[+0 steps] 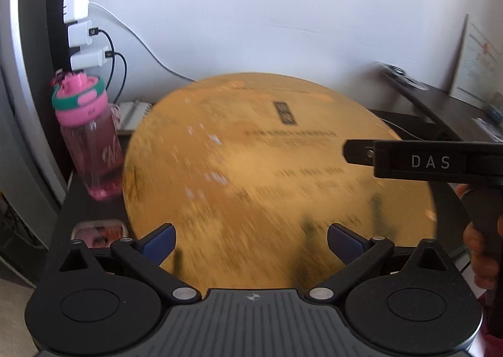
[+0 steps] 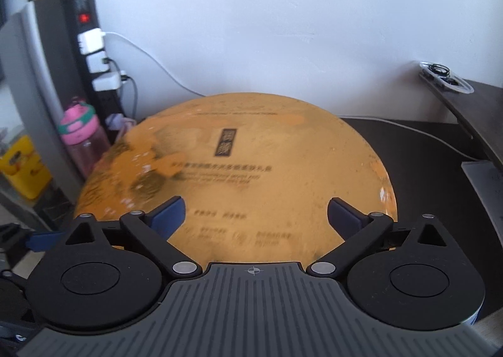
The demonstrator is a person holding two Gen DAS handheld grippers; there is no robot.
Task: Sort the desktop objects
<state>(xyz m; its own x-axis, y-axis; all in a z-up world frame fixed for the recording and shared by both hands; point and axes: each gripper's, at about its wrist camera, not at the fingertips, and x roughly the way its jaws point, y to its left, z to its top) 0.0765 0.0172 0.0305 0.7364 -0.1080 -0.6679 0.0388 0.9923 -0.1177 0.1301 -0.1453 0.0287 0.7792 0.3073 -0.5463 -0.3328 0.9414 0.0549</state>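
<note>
Both tongs are gaping wide: the left tongs [image 1: 251, 242] and the right tongs [image 2: 255, 218] are gripping nothing, while a hand [image 1: 482, 250] is clutching the right handle.

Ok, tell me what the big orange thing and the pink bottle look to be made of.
Orange flat item: likely paper or thin card, matte; printed black text and mottled ink show on a flat, glare-free face. Blur leaves it open.
Pink bottle: looks like clear tinted plastic, glossy; the background shows through its body, and the pink-and-green lid is opaque.
</note>
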